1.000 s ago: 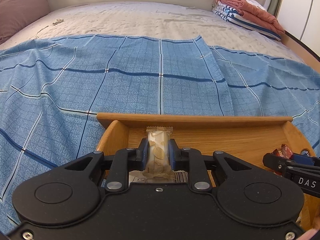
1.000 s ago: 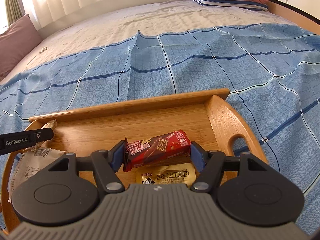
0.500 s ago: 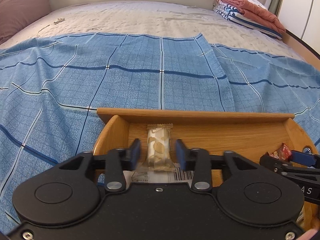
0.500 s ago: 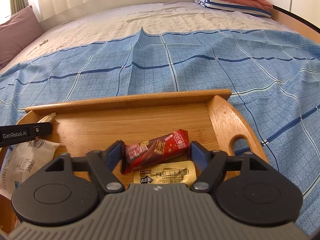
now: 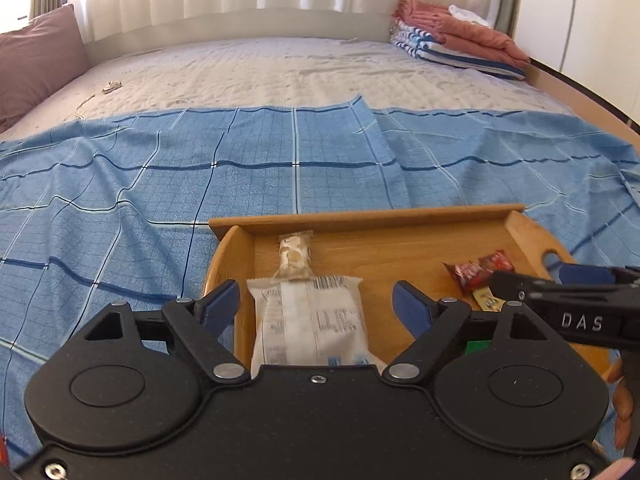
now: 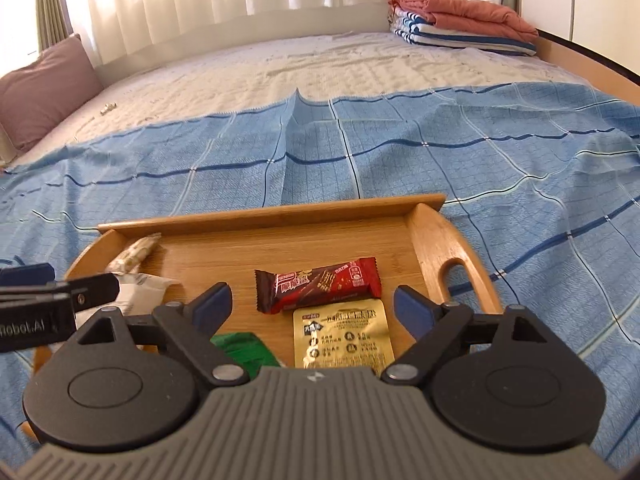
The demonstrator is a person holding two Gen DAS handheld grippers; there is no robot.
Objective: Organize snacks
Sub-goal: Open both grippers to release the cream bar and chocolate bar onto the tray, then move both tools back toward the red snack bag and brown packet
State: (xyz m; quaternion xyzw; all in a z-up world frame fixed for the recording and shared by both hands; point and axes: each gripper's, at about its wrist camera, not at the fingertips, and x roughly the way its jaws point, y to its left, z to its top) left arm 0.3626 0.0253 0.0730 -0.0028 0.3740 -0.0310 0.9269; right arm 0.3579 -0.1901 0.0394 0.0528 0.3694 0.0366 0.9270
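Note:
A wooden tray (image 5: 360,216) (image 6: 452,240) lies on a blue checked cloth. In it lie a small beige snack bar (image 5: 295,255) (image 6: 134,256), a white packet (image 5: 310,320) (image 6: 138,284), a red chocolate bar (image 6: 318,286) (image 5: 478,270), a gold sachet (image 6: 342,336) (image 5: 486,298) and a green packet (image 6: 242,350). My left gripper (image 5: 316,304) hangs above the white packet, its jaws opening and touching nothing. My right gripper (image 6: 312,306) is above the red bar and the gold sachet, its jaws also opening, pads clear of both.
The blue cloth (image 5: 200,184) covers the near half of a bed. A mauve pillow (image 5: 32,64) lies far left and folded blankets (image 5: 460,40) far right. A small cable (image 5: 108,88) lies on the bare mattress. A hand (image 5: 622,400) shows at the right edge.
The left gripper let go of the beige bar and the right let go of the red bar. Both jaws spread wide and both grippers drew back and up from the tray.

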